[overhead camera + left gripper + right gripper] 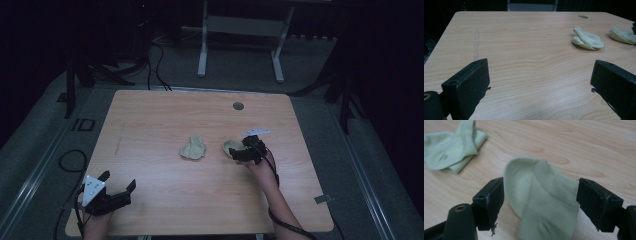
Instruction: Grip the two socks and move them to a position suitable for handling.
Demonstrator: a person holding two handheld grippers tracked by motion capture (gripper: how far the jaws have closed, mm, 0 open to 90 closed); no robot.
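Left gripper (pixel 118 186) parked at near-left table (pixel 150 115) corner, jaws spread wide, nothing between them, bare wood ahead in left gripper view. Well apart from both socks.

Middle of table: folded sock (pixel 193 148), pale green, lying alone, untouched. Also seen in right gripper view at upper left (pixel 450 147) and in left gripper view (pixel 587 39).

Just right of that: flat sock (pixel 231 146), same pale green, near end tucked under right gripper (pixel 241 151). In right gripper view flat sock (pixel 541 197) sits squarely between the two black jaws, long axis running away from the fingers (pixel 490 200), toe end rounded and farthest out, cuff end nearest camera. Jaws spread, flanking the cloth on both sides, right jaw about at the cloth edge; no pinch visible yet. Right hand far nearer than left; grab looks like right's job, straight closing across sock's width.

Count: two socks, two grippers, one table, one round dark grommet (pixel 238 106) near far edge.
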